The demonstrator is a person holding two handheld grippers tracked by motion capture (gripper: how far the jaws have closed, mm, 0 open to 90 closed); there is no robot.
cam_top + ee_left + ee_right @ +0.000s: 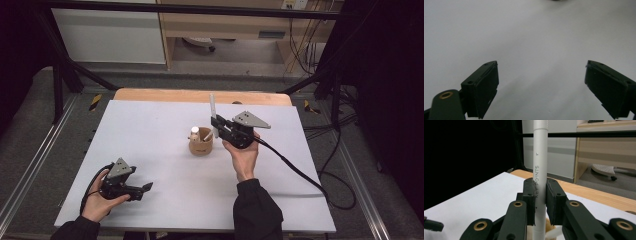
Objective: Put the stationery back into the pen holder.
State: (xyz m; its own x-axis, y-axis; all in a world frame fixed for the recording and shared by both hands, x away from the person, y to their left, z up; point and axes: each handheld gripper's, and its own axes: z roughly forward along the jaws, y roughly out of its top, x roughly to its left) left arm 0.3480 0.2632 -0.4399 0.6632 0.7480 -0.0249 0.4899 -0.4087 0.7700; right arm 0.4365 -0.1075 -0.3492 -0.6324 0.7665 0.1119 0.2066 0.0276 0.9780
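Item: my right gripper, jaws clamped on a white pen, held upright just beside the wooden cup, probably for pocketing. My left gripper rested open, apart.

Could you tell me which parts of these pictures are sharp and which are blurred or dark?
High view: evenly lit white table, surroundings dark. Left gripper view: the left claw is soft and dim, open over plain table. Right gripper view: the pen in the right claw is sharp, its lettering readable; the left background is black.
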